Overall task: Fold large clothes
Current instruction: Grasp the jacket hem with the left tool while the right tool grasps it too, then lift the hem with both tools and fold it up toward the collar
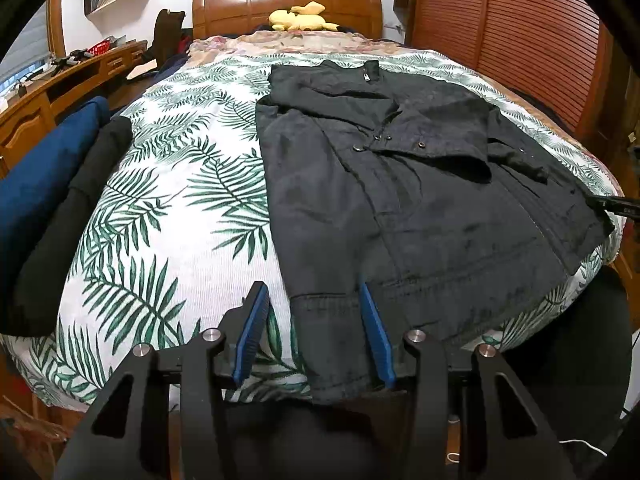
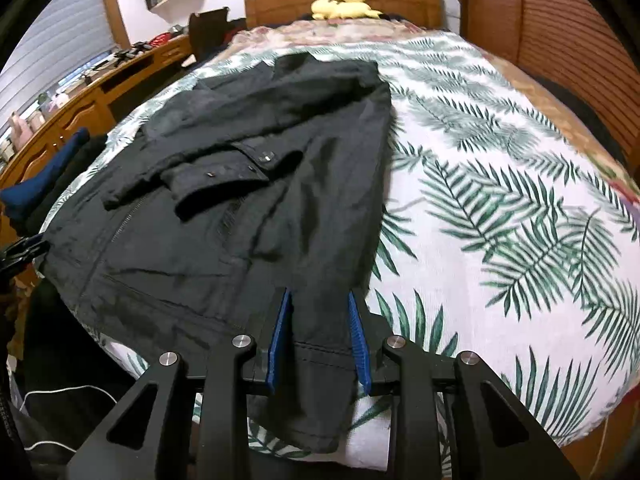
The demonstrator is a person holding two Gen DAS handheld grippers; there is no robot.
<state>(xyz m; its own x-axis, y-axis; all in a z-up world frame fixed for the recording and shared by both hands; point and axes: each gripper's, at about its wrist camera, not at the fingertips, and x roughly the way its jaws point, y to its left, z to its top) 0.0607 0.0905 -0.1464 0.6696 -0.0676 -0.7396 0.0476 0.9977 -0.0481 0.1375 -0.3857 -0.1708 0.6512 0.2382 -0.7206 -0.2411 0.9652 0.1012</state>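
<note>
A large black jacket (image 1: 420, 200) lies spread flat on the leaf-patterned bedcover (image 1: 180, 200), collar towards the headboard and one sleeve folded across its front. My left gripper (image 1: 314, 292) is at the jacket's near left hem corner and is open. Its left pad rests on bare bedcover and its right pad lies over the cloth. In the right wrist view the jacket (image 2: 240, 160) fills the left half of the bedcover (image 2: 500, 220). My right gripper (image 2: 320, 300) is at the near right hem corner. The hem fills the narrow gap and touches both blue pads.
Folded blue and black clothes (image 1: 52, 184) are stacked at the bed's left side. A yellow plush toy (image 1: 300, 16) sits by the wooden headboard (image 1: 288, 4). A wooden desk (image 1: 60, 88) runs along the left and slatted wardrobe doors (image 1: 512, 20) stand on the right. The mattress edge drops off just before the grippers.
</note>
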